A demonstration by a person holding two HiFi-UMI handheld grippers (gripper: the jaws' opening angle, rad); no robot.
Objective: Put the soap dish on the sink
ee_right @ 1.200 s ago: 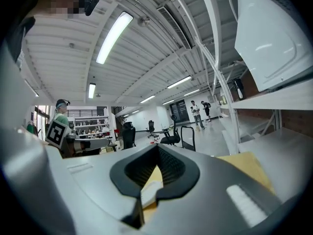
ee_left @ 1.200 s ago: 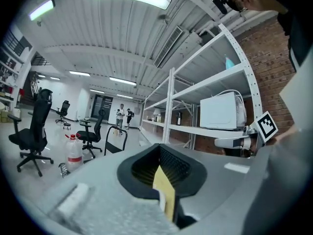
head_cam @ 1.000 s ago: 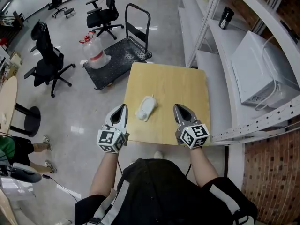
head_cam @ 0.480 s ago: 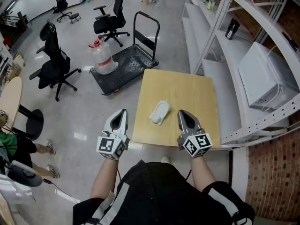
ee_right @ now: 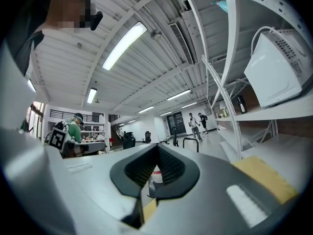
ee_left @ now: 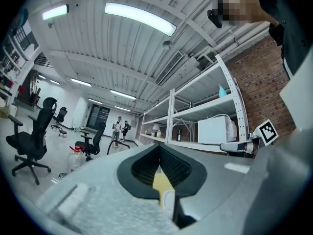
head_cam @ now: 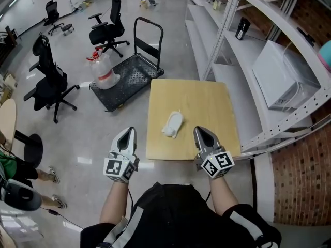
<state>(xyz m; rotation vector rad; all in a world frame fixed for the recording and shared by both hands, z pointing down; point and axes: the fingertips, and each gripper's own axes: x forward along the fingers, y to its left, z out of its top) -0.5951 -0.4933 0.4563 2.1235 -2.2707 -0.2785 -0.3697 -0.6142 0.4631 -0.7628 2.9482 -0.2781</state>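
A white soap dish (head_cam: 172,124) lies on the near half of a small wooden table (head_cam: 207,105). My left gripper (head_cam: 128,133) is shut and empty, held over the floor just left of the table's near corner. My right gripper (head_cam: 199,133) is also shut and empty, at the table's near edge to the right of the dish. Neither touches the dish. In the left gripper view the jaws (ee_left: 161,177) are together and point level across the room. The right gripper view shows the same for the right gripper (ee_right: 151,180). No sink is in view.
A black platform cart (head_cam: 132,68) with a water jug (head_cam: 105,70) stands beyond the table on the left. Office chairs (head_cam: 46,81) stand further left. A metal shelf rack (head_cam: 243,61) with a white appliance (head_cam: 282,76) runs along the right. People stand far back.
Both grippers have drawn back from beside the soap dish toward the table's near edge and risen a little. The dish stays where it lay.
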